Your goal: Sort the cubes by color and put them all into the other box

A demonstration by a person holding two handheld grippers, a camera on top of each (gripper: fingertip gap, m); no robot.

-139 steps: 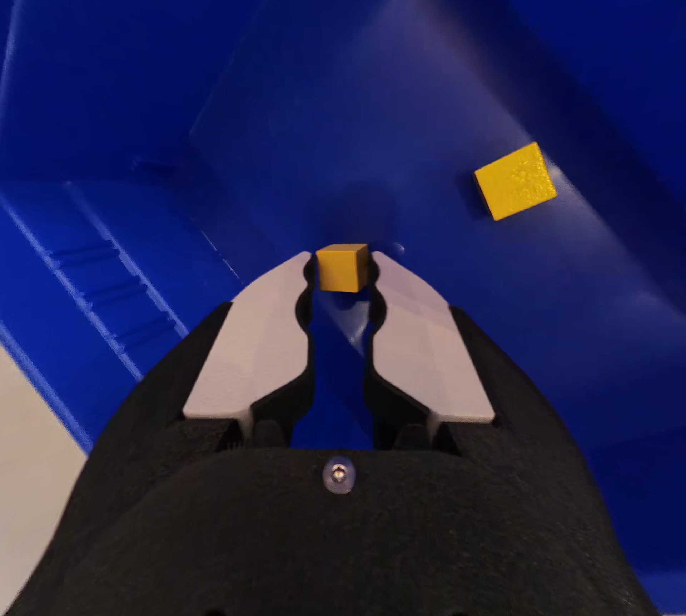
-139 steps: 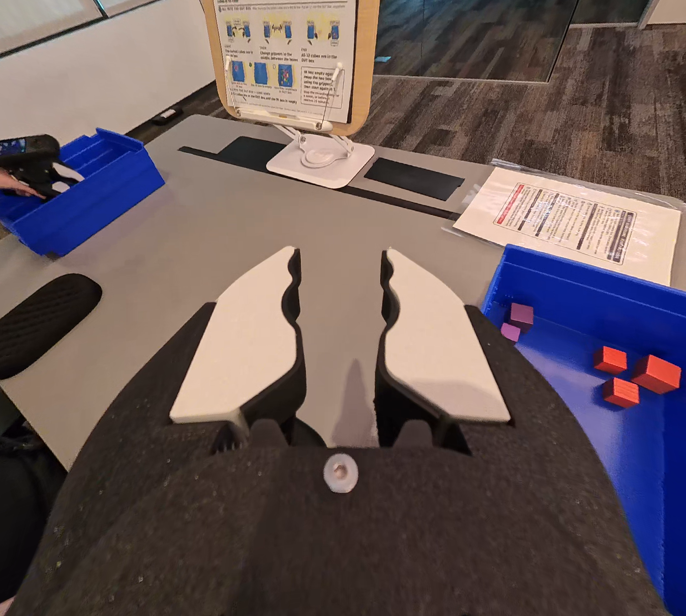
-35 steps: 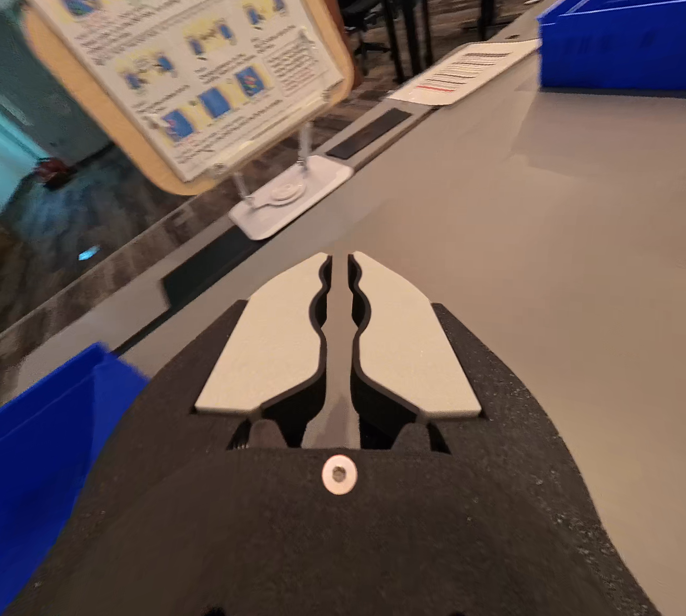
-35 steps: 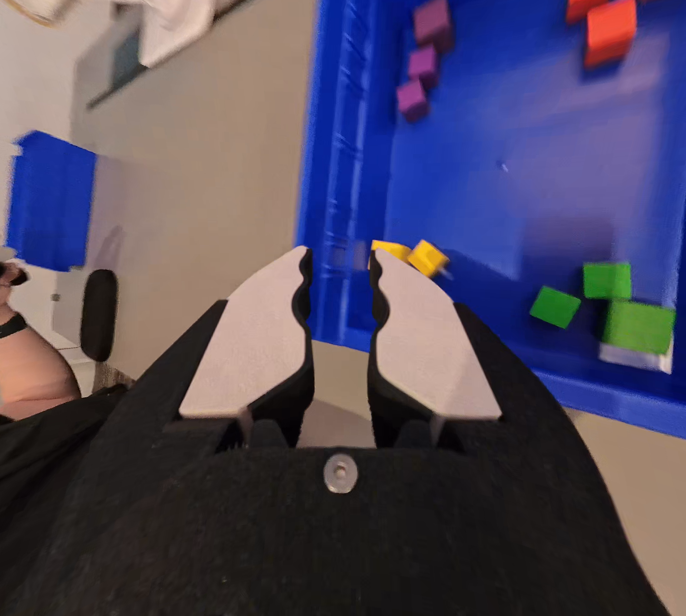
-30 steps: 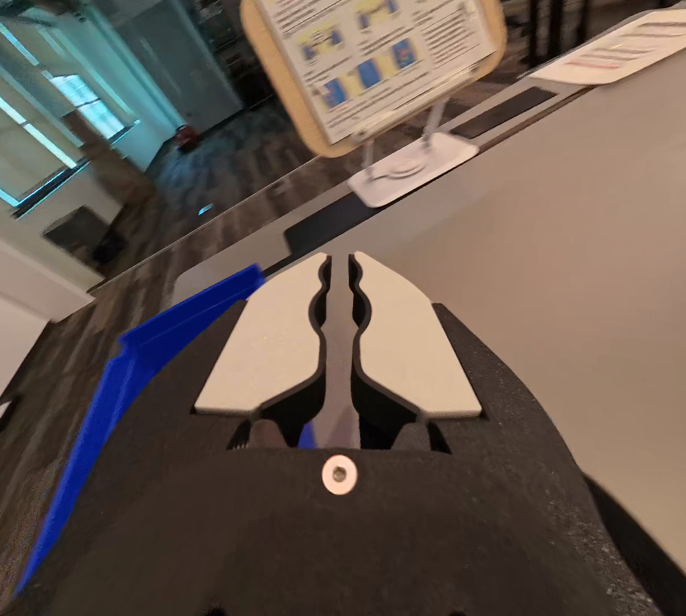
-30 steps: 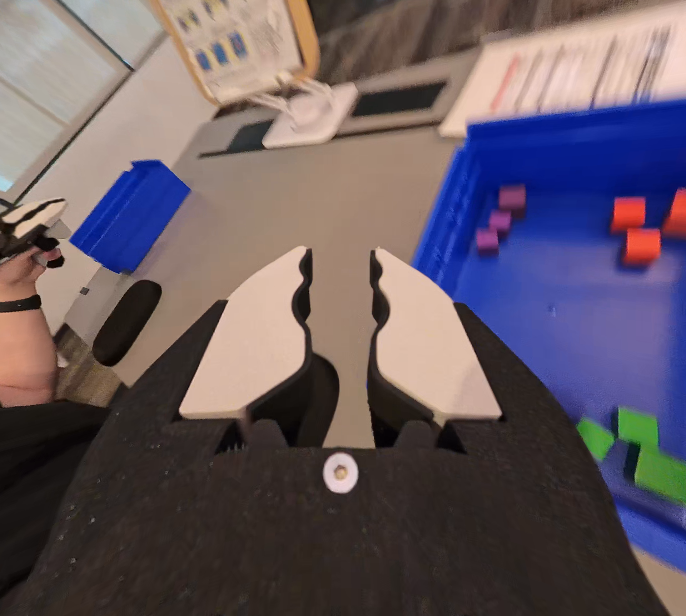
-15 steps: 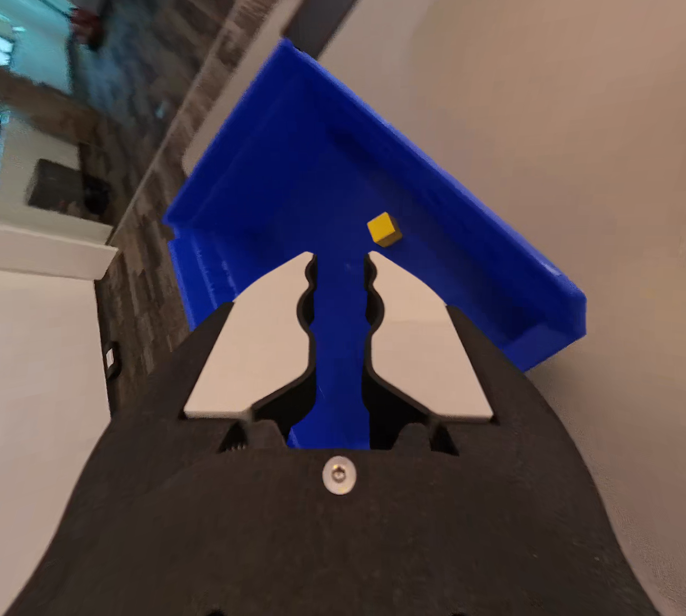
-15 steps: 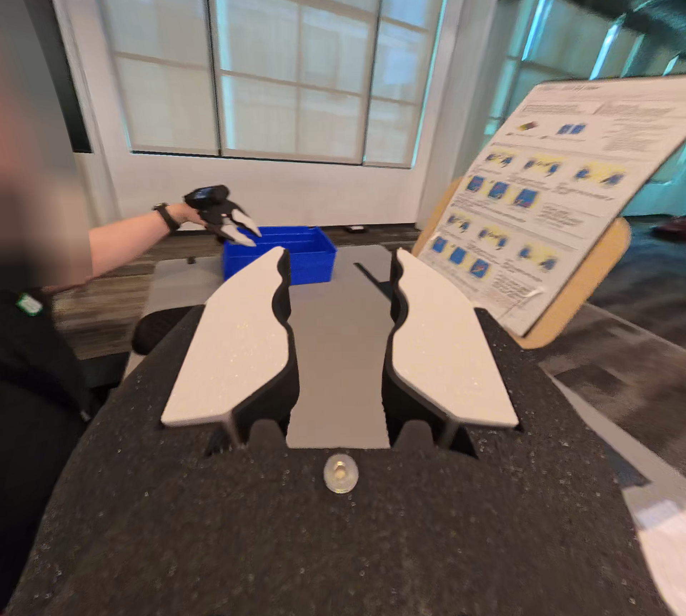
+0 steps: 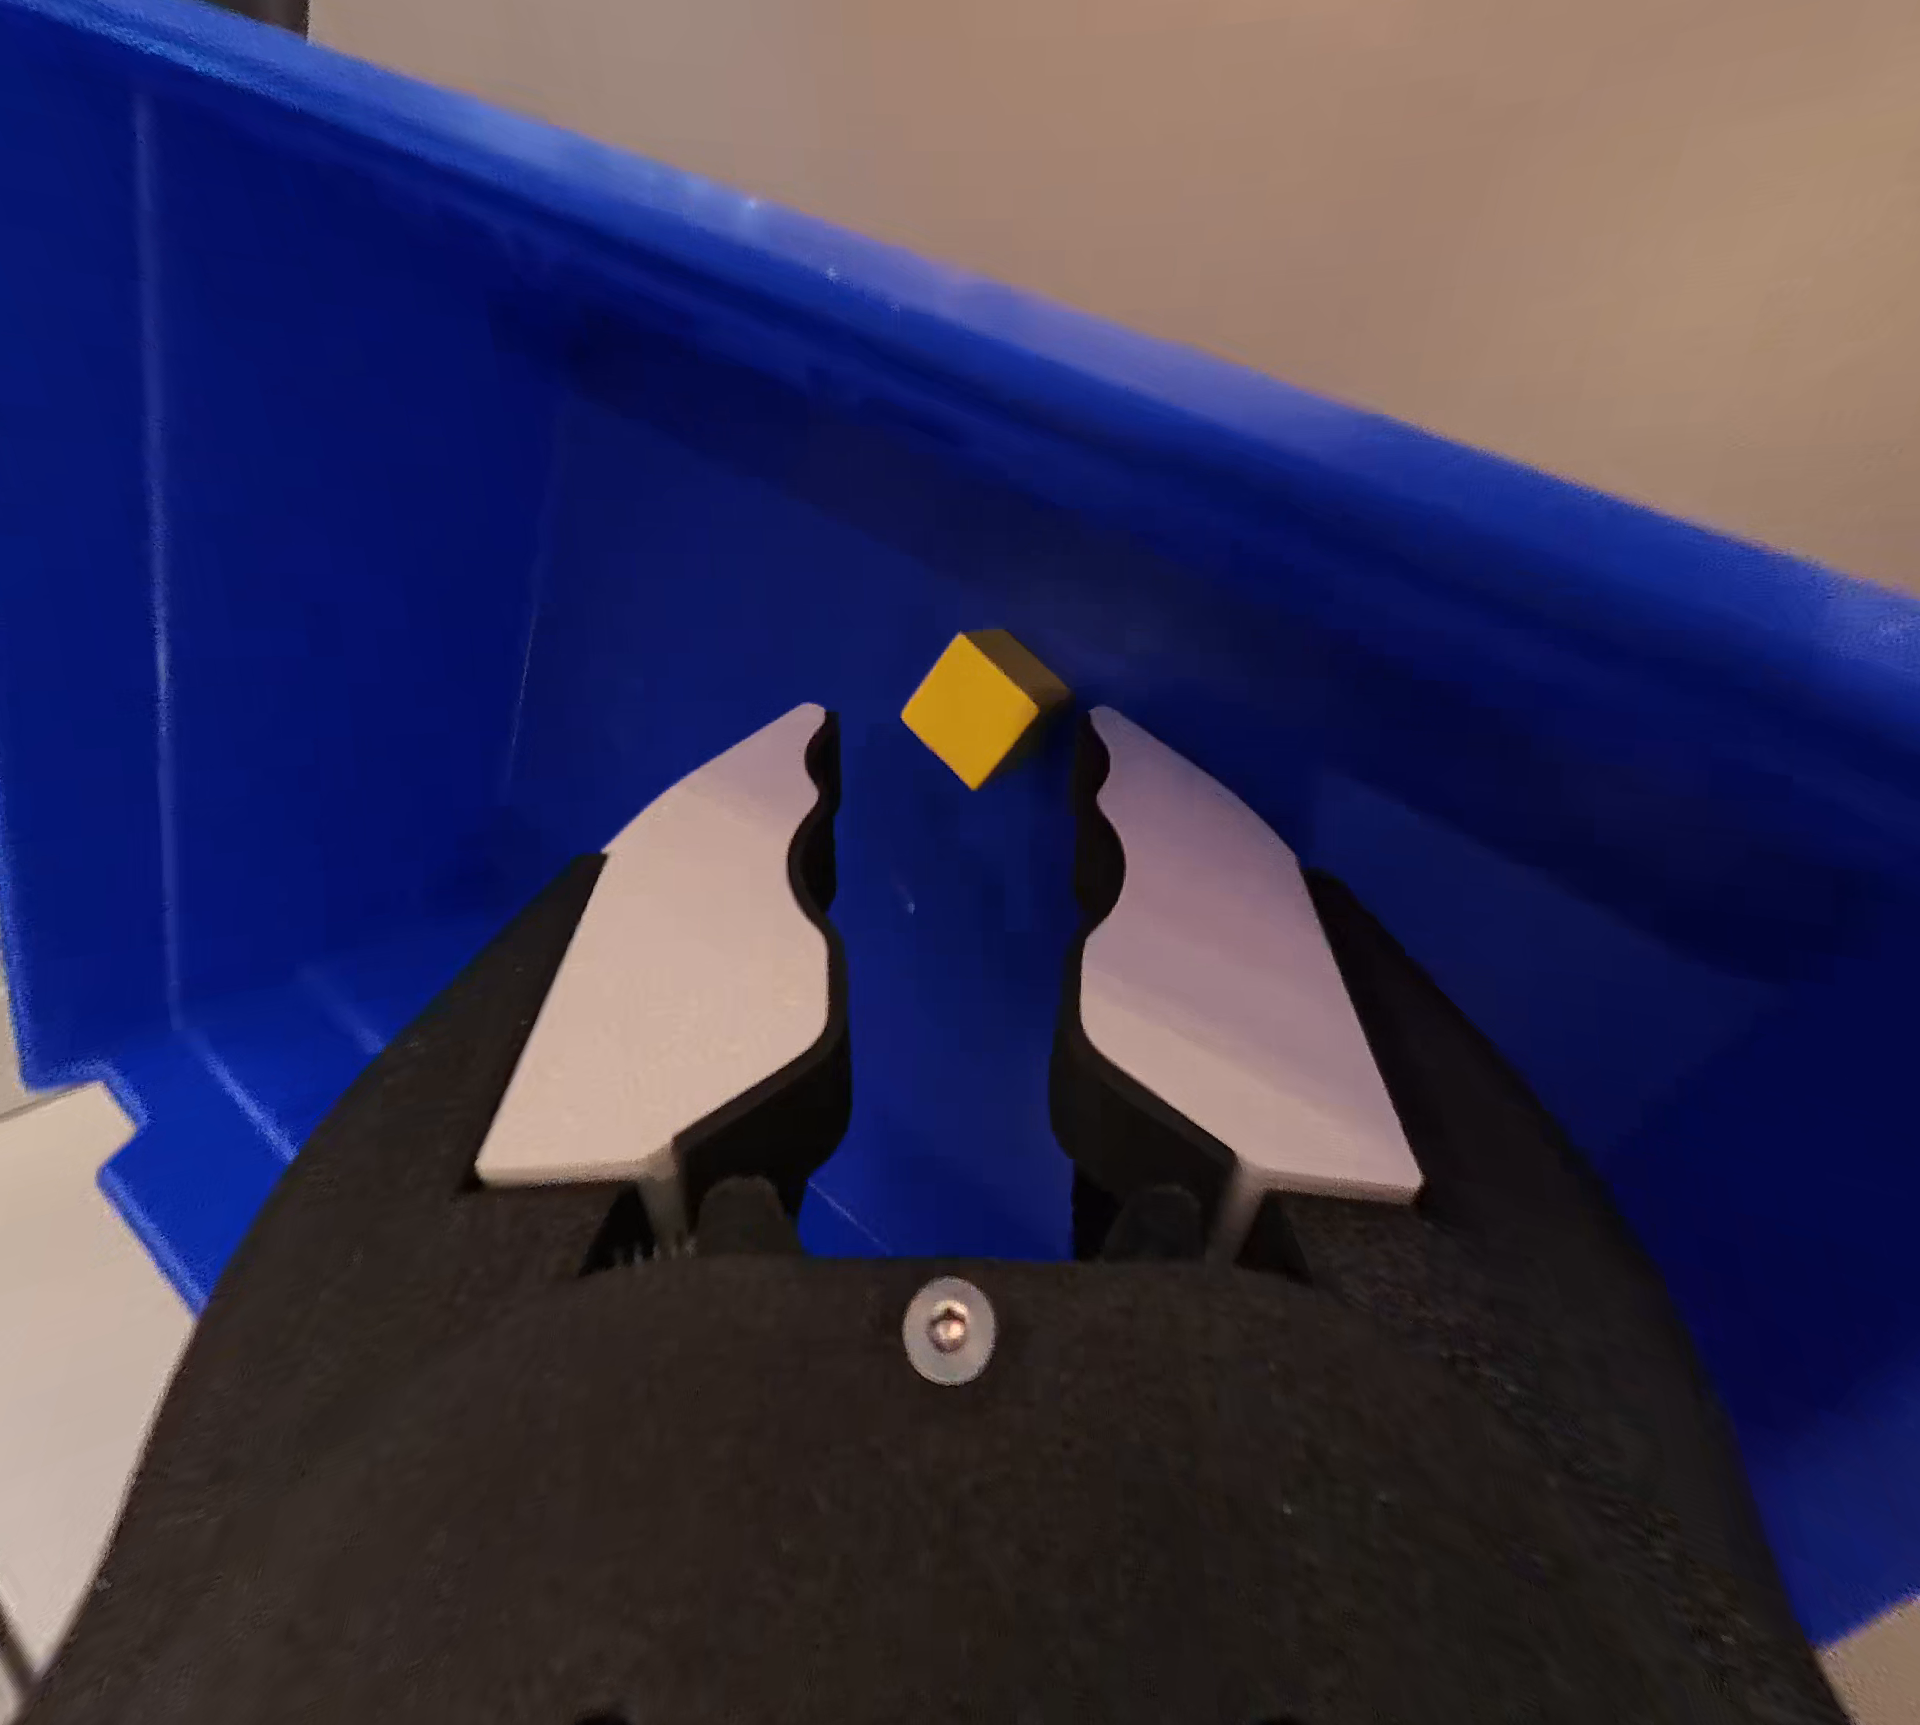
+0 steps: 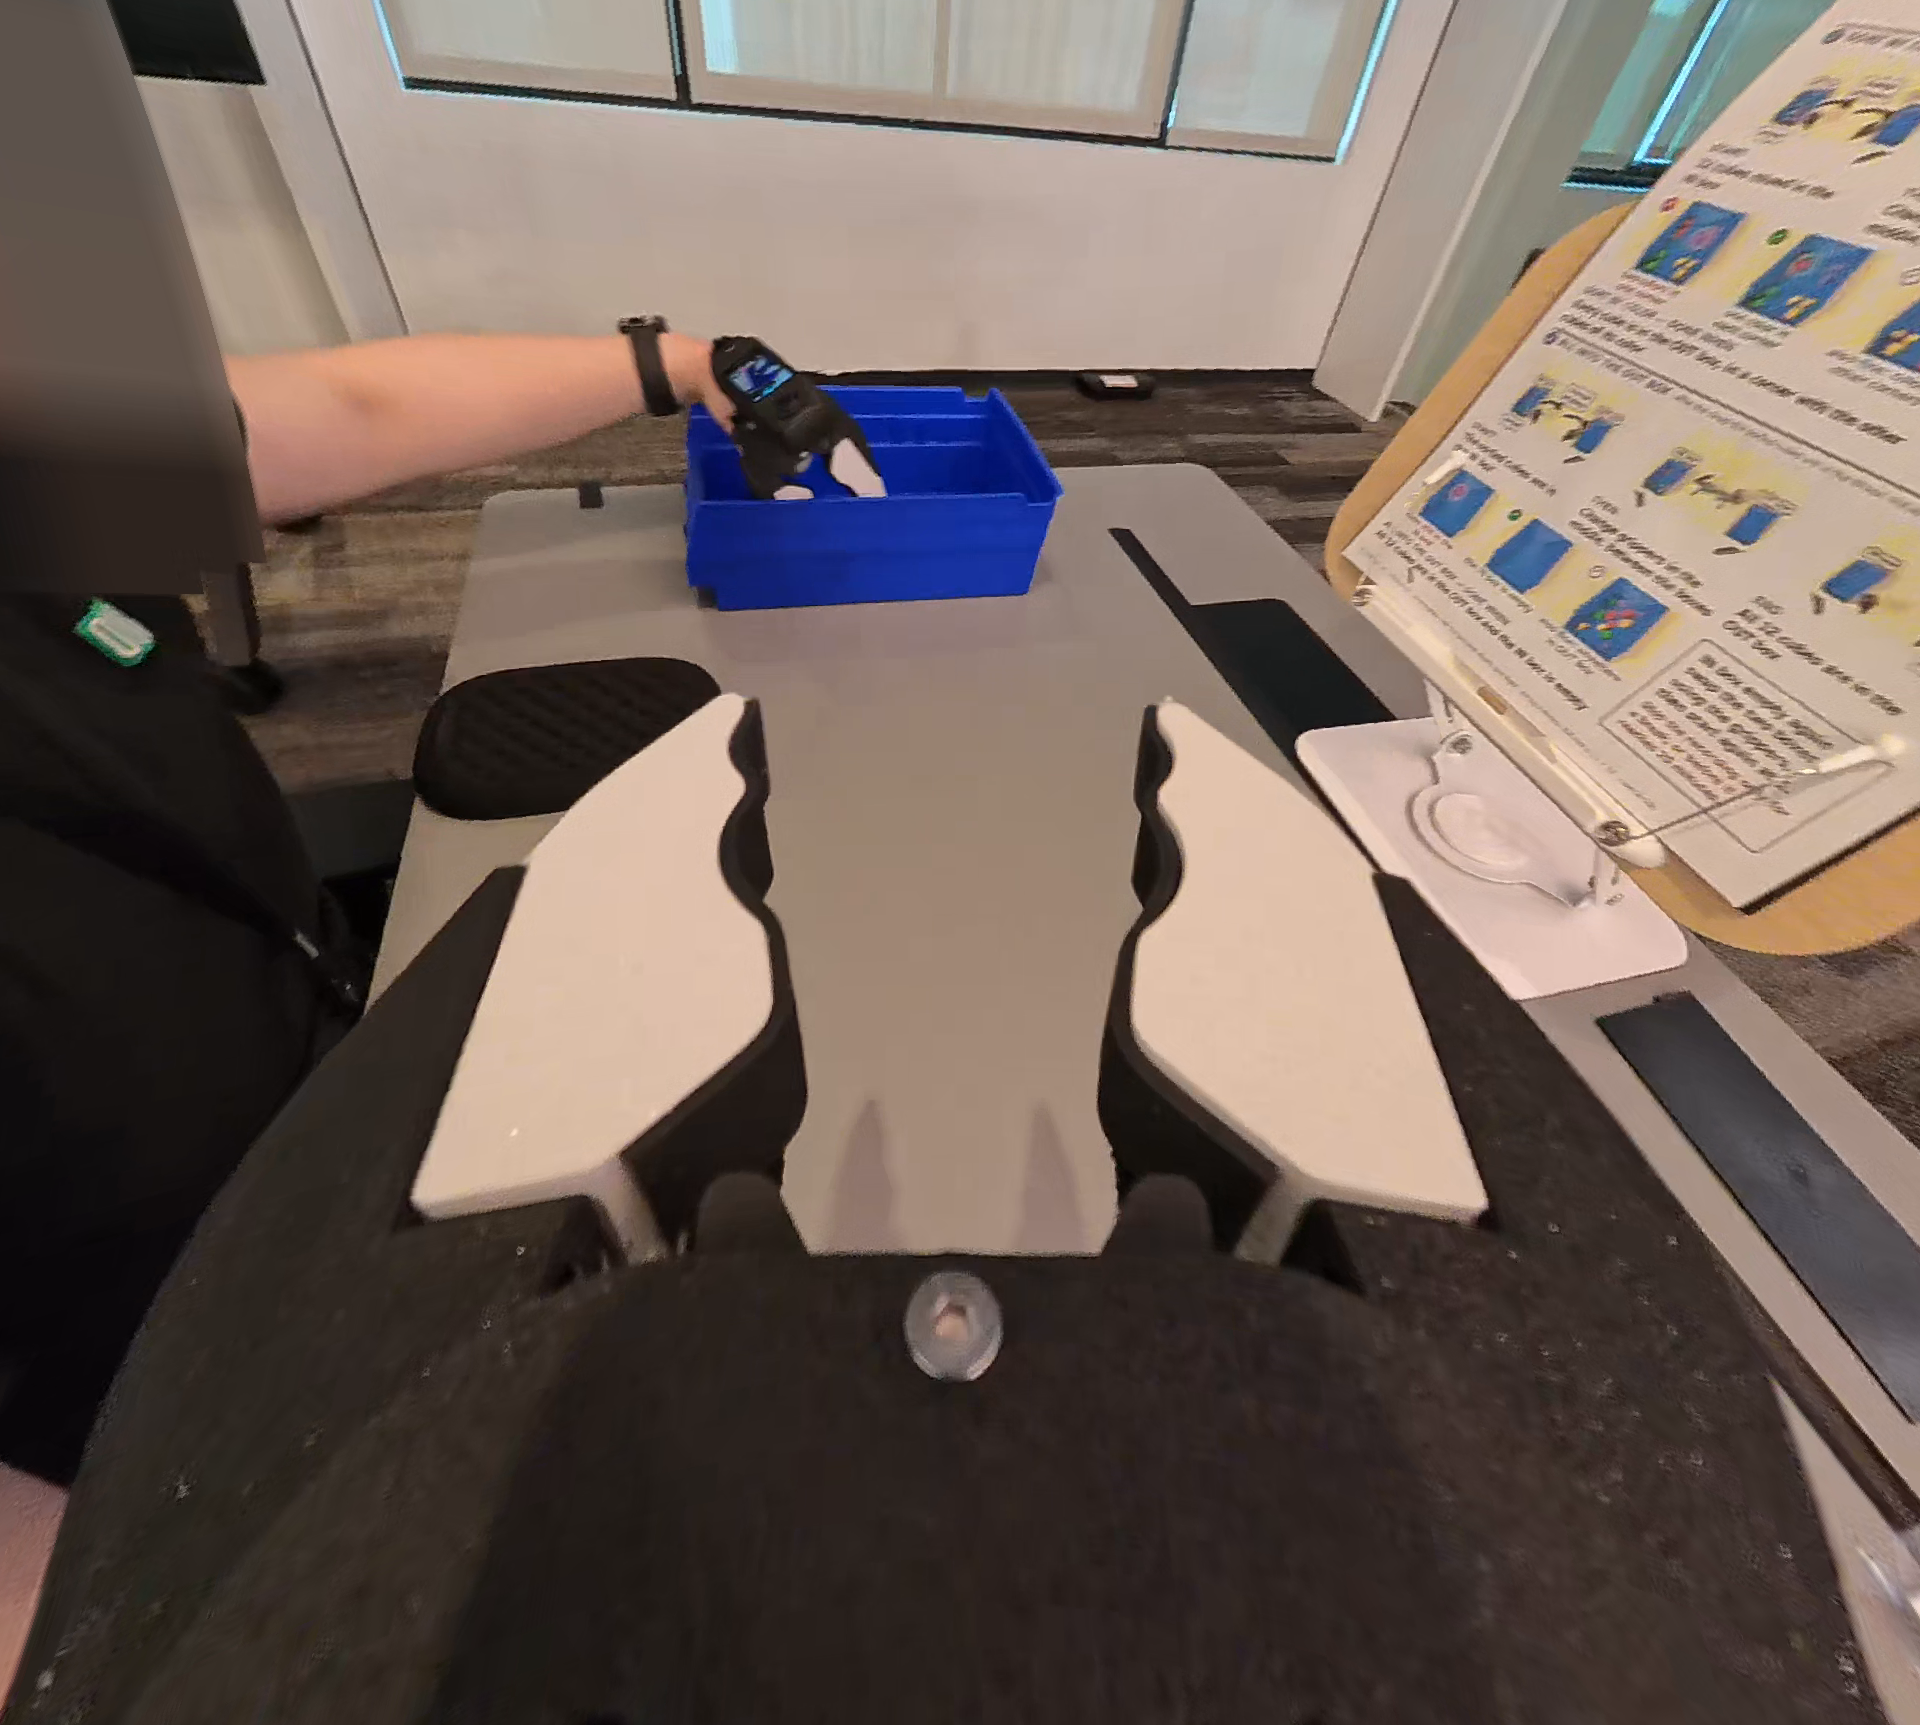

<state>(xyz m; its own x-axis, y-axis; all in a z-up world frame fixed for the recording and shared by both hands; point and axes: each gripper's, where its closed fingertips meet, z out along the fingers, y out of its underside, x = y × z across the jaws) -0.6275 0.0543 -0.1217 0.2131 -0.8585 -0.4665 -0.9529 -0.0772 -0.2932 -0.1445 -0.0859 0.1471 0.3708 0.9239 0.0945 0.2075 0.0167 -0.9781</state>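
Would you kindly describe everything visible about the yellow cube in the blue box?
The yellow cube is small, matte and sharp-edged, its lit top bright and one side face in shadow. It sits alone on the floor of the blue box, turned corner-on to the camera, close to the far wall. The left gripper hovers with jaws open to either side, not touching it.

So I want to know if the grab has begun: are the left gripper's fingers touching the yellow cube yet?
Apart. The left wrist view shows the left gripper open, with blue box floor visible between each fingertip and the yellow cube.
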